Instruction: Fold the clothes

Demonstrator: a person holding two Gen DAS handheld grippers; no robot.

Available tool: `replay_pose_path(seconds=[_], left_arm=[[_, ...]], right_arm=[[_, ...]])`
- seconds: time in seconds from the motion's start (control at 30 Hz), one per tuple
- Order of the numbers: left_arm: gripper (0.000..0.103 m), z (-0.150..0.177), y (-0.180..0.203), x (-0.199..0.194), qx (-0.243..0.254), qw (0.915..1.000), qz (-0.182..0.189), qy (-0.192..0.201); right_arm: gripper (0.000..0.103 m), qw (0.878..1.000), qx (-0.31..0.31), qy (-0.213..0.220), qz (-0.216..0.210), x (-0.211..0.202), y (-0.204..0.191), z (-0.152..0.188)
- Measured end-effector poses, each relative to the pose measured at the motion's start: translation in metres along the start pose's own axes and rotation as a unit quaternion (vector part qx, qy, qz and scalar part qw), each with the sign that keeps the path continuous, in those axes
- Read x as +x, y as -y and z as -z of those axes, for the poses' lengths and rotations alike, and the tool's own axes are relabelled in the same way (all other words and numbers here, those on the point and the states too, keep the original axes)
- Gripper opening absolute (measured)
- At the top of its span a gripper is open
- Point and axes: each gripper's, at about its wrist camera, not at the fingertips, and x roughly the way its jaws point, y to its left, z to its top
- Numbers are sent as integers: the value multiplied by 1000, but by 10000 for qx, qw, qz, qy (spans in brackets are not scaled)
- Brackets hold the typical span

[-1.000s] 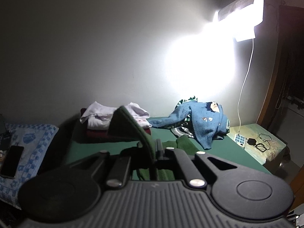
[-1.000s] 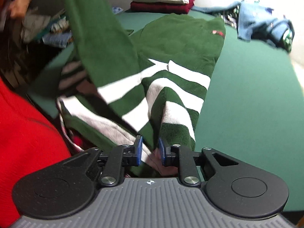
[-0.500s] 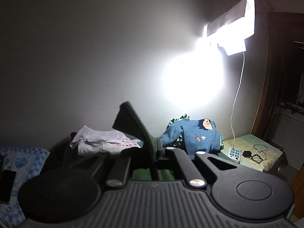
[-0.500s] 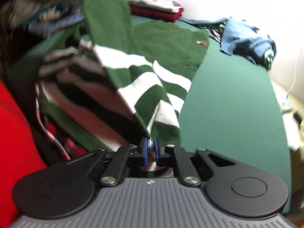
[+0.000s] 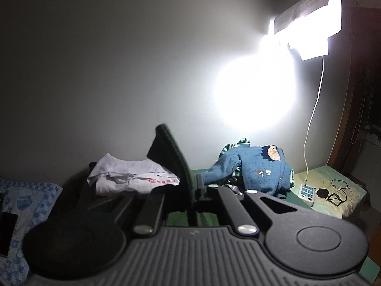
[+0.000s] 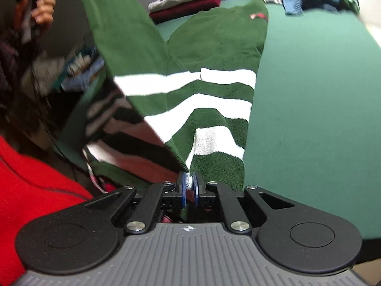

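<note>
The sweater is dark green knit with 3 broad white bands across its lower part and a small red mark near its far corner. Its right half lies flat on the bed; its left half is lifted and stretched taut into a slanting sheet, the pale inner side showing beneath.

The right gripper is clamped on the sweater's near hem, a sliver of knit between its blue pads. The left gripper has its jaws fully closed on a dark green edge of the sweater that stands up past its fingers. A hand shows beyond the sweater's lifted left edge, and a red sleeve lies on the near left of it.

The bed has a plain green cover. Beyond the sweater's far end sits a folded stack — pale cloth over maroon — and to the far right of the sweater a crumpled blue top. Past the blue top, a power strip lies below a glaring wall lamp on a pale wall. Left of the stack is a blue checked pillow.

The sweater's long axis runs from the right gripper away toward the stack, hem nearest.
</note>
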Motion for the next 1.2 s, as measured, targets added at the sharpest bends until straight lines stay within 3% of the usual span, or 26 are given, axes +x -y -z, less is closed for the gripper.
replay_pose_path(seconds=[0.17, 0.37, 0.5, 0.7, 0.87, 0.93, 1.07, 1.2], left_arm=[[0, -6, 31, 55, 274, 9995, -10, -152], [0, 5, 67, 138, 558, 9961, -163, -664], [0, 24, 91, 196, 869, 9890, -286, -1166], [1, 62, 124, 264, 1487, 9702, -553, -1830], [34, 83, 144, 297, 1880, 9551, -540, -2227], [59, 88, 148, 307, 2014, 9505, -505, -2310], [63, 88, 148, 318, 2124, 9472, -496, -2351], [67, 78, 128, 312, 1793, 9544, -706, -2282]], right_arm=[[7, 9970, 696, 185, -280, -1, 25, -1], [7, 9956, 847, 393, -101, -7, 43, -2], [11, 9958, 785, 461, -14, -4, 53, -6], [14, 9954, 808, 442, -272, 5, 63, -8], [15, 9947, 815, 463, -413, 4, 67, -9], [16, 9951, 772, 442, -425, 4, 66, -11], [18, 9964, 668, 376, -363, 7, 64, -13], [18, 9959, 685, 474, -356, 2, 65, -15]])
